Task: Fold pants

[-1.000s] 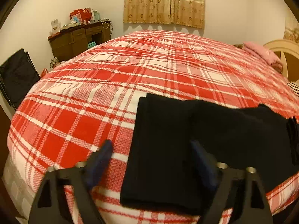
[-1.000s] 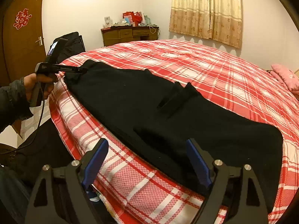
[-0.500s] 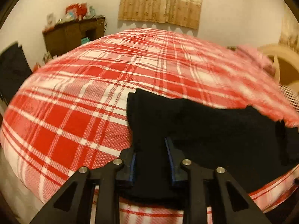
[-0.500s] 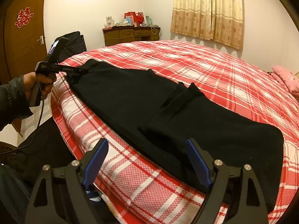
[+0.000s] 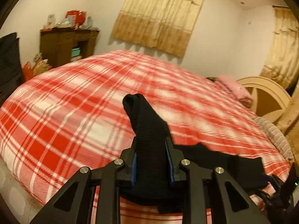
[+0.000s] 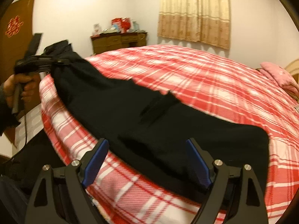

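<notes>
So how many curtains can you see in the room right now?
2. One curtain hangs on the wall beyond the bed; a second curtain hangs at the right, behind the headboard. Others may be out of view.

**Bedroom background, warm indoor light**

Most of both views is filled by a bed with a red-and-white plaid cover (image 6: pixel 196 78). White walls (image 6: pixel 74 9) are seen behind. Beige curtains (image 6: pixel 194 13) hang far centre. A brown wooden desk (image 6: pixel 119 41), cluttered on top, is set far left. A brown door (image 6: pixel 16 43) is at left; a cream headboard (image 5: pixel 265 97) and pink pillow (image 6: pixel 276 74) at right.
</notes>
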`<state>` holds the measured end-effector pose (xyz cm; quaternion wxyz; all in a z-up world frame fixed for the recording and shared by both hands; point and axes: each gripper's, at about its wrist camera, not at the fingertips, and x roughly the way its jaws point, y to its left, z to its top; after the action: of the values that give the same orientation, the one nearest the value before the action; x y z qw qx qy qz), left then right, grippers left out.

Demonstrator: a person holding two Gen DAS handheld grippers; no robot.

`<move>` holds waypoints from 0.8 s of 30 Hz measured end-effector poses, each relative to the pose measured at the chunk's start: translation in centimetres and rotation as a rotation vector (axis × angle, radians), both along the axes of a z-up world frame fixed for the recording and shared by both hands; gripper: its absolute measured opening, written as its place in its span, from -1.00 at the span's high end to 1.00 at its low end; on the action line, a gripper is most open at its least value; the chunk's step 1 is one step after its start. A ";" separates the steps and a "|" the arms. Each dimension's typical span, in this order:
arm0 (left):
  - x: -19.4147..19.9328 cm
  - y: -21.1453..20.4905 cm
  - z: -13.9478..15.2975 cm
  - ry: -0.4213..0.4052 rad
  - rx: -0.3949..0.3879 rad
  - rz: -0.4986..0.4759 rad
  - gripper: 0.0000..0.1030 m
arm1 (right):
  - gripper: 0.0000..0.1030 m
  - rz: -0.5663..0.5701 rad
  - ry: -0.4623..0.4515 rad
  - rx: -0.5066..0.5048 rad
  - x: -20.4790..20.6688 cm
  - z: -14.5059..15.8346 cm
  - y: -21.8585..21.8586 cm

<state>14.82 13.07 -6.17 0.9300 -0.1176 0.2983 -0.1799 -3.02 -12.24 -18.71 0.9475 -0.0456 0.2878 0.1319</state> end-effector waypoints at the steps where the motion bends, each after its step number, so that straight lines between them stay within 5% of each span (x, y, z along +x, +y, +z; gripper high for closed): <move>1: -0.3 -0.5 0.6 -0.013 -0.009 -0.020 0.49 | -0.70 -0.022 -0.005 0.013 0.0 0.3 -0.7; 12: -1.8 -8.5 5.1 -0.100 -0.023 -0.206 0.62 | -0.70 -0.231 0.034 0.160 0.5 2.3 -8.1; 24: -2.7 -18.2 5.6 -0.083 0.021 -0.395 0.66 | -0.70 -0.352 0.025 0.219 -0.2 2.6 -13.0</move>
<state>12.12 -5.08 -0.61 0.8893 -0.0394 0.2787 -0.3605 -3.20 -25.24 -16.09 0.9515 0.1102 0.2871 -0.0048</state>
